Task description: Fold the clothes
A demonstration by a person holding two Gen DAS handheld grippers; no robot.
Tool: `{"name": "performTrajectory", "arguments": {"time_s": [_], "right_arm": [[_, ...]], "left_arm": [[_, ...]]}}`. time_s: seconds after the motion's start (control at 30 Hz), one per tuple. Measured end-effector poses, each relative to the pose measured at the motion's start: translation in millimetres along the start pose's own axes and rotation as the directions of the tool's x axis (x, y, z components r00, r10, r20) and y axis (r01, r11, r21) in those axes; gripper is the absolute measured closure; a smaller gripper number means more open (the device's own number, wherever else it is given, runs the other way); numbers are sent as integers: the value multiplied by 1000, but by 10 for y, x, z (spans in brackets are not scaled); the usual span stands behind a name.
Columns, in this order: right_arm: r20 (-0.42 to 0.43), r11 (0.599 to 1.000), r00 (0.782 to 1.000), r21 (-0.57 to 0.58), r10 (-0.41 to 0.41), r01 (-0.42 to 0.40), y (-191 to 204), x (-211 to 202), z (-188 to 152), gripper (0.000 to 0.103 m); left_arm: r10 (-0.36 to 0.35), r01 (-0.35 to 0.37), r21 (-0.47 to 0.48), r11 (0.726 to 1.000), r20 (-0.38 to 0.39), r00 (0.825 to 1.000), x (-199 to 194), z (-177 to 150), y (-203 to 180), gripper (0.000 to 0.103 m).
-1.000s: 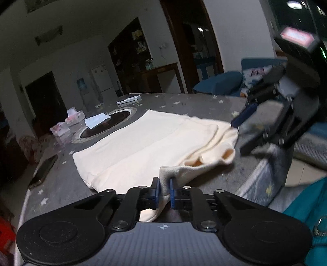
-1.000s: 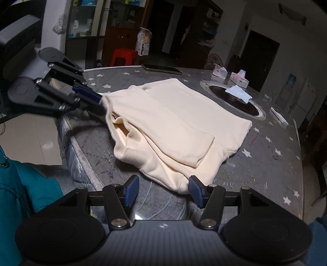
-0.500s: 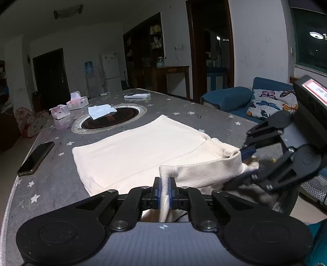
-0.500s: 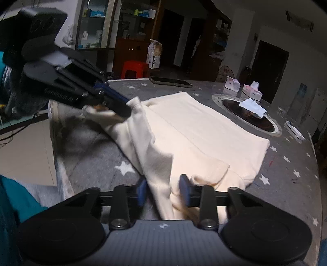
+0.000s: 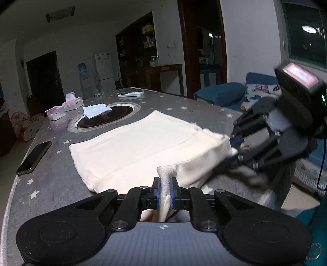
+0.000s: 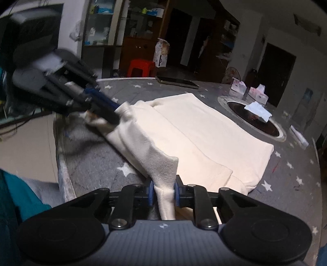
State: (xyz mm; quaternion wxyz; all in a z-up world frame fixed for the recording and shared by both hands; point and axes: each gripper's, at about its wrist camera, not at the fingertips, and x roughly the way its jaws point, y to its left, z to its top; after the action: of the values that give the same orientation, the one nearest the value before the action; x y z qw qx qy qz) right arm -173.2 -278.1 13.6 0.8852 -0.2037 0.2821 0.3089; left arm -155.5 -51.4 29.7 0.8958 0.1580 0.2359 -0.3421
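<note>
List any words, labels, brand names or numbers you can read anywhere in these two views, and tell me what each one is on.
Nothing can be read.
Paper bag on the floor: print too blurred.
Lit screen on the right gripper: pink glow only, no characters.
Tissue packs: no visible lettering.
Shelf boxes: too small.
Cream garment, pinched by the left gripper: no tag showing.

In your left wrist view the right tongs (image 5: pixel 238 146) are smeared by motion, so their tips can't be made out. Your right wrist view blurs the left tongs (image 6: pixel 106 110) likewise. The pinched hem of the cream knitted garment (image 6: pixel 165 196) vanishes behind the tongs' body. The grey star-printed surface (image 5: pixel 47 163) is cut off at left.
</note>
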Motion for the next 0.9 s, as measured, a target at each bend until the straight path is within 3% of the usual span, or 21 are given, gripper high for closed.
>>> {"name": "performTrajectory", "arguments": {"time_s": [0.17,0.43,0.47,0.6,0.9], "right_arm": [[9,999,1000,50,15,-15,-71,-32,62,90],[27,996,1000,86,9,-11,-109,-78,107,91],[28,996,1000,87,6,-9,-105,-81,107,92],[39,996,999,87,-7,4,-84,-110,104,93],[74,998,997,68,1,-6,43,-524,140,94]], "left_arm": [[53,-52,60,997,-21,998,-51,-132,-56,69],[101,-93,160,983,-39,994,-69,-314,-77,68],[103,-95,174,980,-39,994,-60,-326,-79,69],[95,-88,170,981,-35,995,-74,-325,-40,94],[21,-23,96,995,21,1000,-492,-176,-36,97]]}}
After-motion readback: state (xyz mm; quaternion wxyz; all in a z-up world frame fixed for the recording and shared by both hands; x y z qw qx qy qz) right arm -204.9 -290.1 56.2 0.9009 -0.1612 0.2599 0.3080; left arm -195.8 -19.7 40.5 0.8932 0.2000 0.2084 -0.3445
